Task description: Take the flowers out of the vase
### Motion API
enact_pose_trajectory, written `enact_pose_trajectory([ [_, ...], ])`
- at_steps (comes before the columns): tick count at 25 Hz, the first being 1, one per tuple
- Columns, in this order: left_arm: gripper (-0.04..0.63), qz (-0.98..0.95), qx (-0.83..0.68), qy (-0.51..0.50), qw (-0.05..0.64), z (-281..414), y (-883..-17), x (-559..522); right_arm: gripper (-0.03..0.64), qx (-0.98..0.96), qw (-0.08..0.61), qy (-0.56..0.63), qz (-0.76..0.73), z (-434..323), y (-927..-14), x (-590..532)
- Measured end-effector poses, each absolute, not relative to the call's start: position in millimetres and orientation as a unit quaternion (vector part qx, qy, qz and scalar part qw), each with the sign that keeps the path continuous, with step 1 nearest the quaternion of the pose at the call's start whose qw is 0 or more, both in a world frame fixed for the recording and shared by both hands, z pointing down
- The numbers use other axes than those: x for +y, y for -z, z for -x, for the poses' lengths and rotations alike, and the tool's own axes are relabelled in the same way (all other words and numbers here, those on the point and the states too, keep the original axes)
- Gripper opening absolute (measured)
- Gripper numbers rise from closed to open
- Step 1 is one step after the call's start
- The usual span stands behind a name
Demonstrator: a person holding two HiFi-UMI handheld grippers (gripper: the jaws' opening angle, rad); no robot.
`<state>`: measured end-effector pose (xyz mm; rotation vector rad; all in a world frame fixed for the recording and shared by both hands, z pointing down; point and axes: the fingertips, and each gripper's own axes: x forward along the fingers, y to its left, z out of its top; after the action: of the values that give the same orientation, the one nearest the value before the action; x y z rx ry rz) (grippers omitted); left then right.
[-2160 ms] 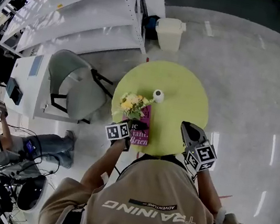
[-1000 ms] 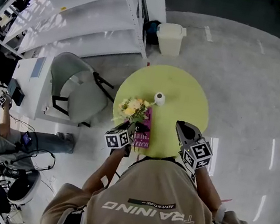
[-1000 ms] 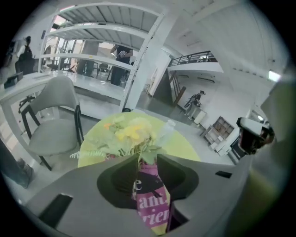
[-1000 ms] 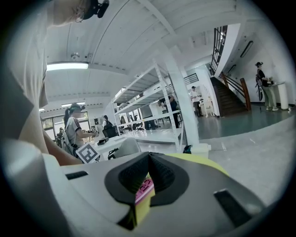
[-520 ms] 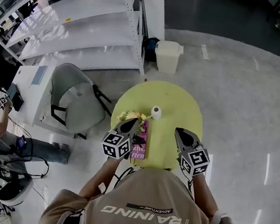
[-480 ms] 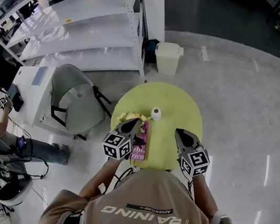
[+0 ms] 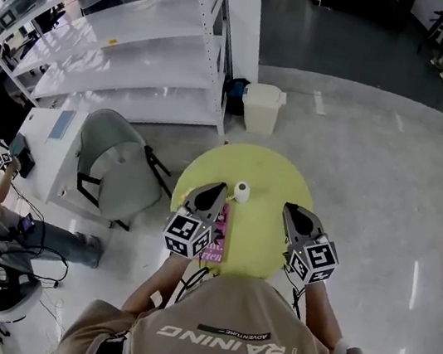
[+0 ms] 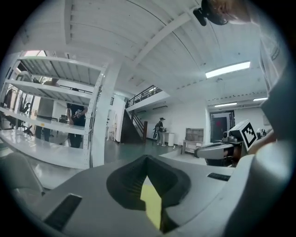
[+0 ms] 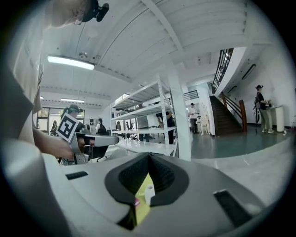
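Left tongs (image 7: 218, 187) pressed together, nothing between them. Right tongs (image 7: 287, 209) also together, empty. Both are held roughly level above the near edge of the tabletop (image 7: 274, 166), the left over the book (image 7: 217, 245). Vase (image 7: 242, 191) stands upright between the two, apart from both, no stems in its mouth. Flowers not visible in any view; maybe hidden under the left tongs, can't tell. Removal looks done, so the step is pulling clear. Hold both tongs high and wide of the vase and back off straight. Don't sweep across the tabletop, which could tip the vase.
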<state>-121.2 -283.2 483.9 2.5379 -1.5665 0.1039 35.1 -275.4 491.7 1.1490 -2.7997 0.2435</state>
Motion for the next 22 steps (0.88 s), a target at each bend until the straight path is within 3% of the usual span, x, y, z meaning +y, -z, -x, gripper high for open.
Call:
enact_pose_trajectory([
  [5, 0.0, -0.842, -0.536, -0.049, 0.036, 124, -469, -282, -0.003, -0.922, 0.049, -0.068, -0.379, -36, -480, -278],
  [22, 0.002, -0.838, -0.54, -0.026, 0.074, 124, -467, -275, -0.003, -0.928, 0.037, -0.044, -0.369, -34, -451, -278],
])
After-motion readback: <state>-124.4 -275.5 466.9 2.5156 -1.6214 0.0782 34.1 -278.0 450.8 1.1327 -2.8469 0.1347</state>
